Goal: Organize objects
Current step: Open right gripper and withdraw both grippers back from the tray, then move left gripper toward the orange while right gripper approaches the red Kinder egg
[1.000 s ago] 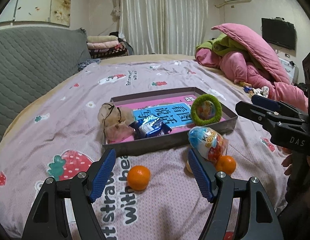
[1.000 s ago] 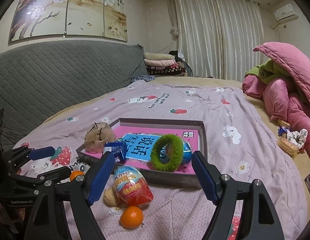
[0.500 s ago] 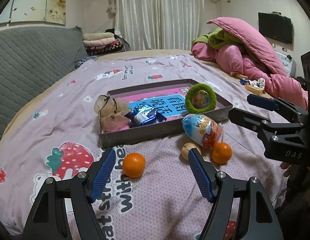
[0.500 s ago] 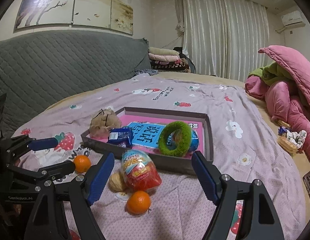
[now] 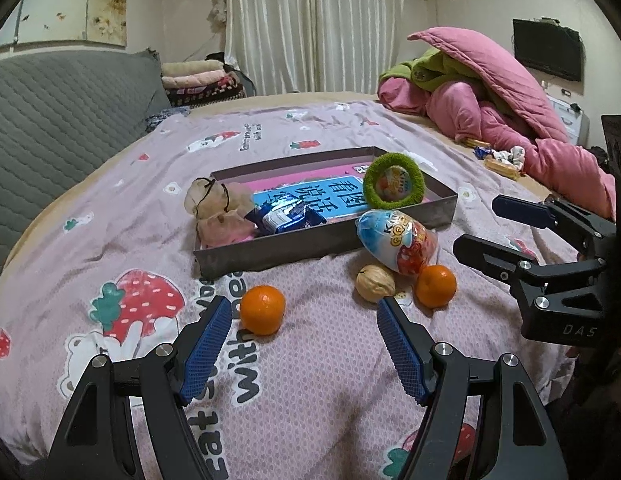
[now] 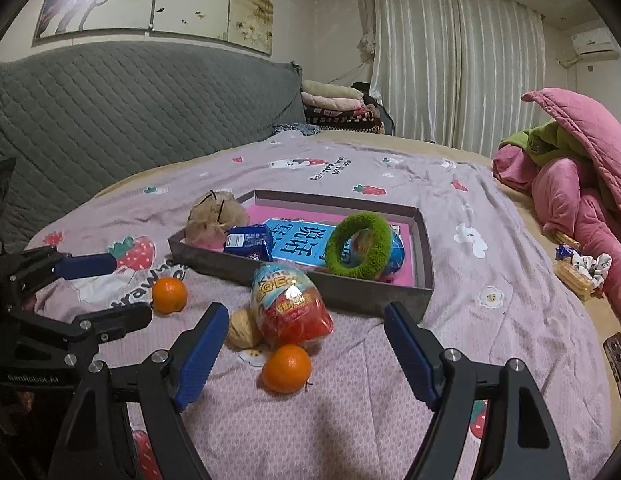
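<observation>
Grey cardboard forms the shallow tray (image 5: 322,240) near the bed's (image 5: 110,240) near edge, and its wall hides the lower part of the beige drawstring pouch (image 5: 214,204), the blue snack packet (image 5: 284,216) and the pink and blue book (image 5: 342,196) lying inside; the green fuzzy ring (image 5: 394,186) leans in the tray's right corner with a small egg only partly visible through its hole. Both tools' handles run off the bottom of their views. Left gripper (image 5: 302,344) has its fingers spread wide with nothing between them, the left orange (image 5: 262,309) just ahead of its left fingertip and the walnut (image 5: 375,282) just ahead of its right one. Right gripper (image 6: 306,350) also stands wide apart, empty, with the second orange (image 6: 286,368) lying between its fingertips, untouched. Counted outside the tray: two oranges, one walnut, one wrapped toy egg (image 6: 288,308) leaning against the tray's front wall.
</observation>
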A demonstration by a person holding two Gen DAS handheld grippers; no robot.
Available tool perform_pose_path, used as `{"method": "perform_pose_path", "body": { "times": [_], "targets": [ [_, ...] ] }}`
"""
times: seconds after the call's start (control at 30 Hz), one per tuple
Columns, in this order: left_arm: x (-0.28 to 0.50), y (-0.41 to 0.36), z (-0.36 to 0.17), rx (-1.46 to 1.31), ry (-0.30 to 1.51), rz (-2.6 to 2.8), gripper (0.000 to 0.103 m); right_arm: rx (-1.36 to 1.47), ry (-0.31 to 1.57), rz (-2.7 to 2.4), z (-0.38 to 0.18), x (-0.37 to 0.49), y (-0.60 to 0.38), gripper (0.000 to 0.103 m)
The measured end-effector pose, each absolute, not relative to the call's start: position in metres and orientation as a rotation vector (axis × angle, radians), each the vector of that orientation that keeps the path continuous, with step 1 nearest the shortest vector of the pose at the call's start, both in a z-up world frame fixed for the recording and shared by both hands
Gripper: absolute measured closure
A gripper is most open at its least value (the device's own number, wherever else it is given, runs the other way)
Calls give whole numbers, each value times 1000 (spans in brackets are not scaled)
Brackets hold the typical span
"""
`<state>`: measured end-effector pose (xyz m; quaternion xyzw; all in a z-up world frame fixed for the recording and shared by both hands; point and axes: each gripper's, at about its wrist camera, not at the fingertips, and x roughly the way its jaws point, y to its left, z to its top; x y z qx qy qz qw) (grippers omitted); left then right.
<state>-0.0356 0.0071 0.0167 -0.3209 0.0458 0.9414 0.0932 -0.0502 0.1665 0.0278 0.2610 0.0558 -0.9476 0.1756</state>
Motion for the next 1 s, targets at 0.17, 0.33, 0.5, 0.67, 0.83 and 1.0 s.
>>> {"method": "perform_pose_path", "body": {
  "times": [0.17, 0.33, 0.5, 0.67, 0.83, 1.0],
  "targets": [
    [-33, 3, 15, -971, 119, 2787, 27, 728, 165, -2681, 29, -44, 165, 24],
    [-31, 3, 14, -975, 122, 2786, 27, 746, 184, -2674, 26, -41, 163, 24],
    [-29, 4, 13, -980, 120, 2776, 27, 771, 207, -2662, 21, -38, 159, 24],
    [-27, 8, 11, -985, 129, 2763, 27, 805, 228, -2662, 16, -37, 157, 24],
    [-25, 10, 9, -996, 137, 2757, 27, 843, 219, -2667, 13, -39, 161, 24],
    [-26, 7, 6, -1011, 131, 2755, 27, 881, 203, -2665, 9, -41, 164, 24]
  ]
}}
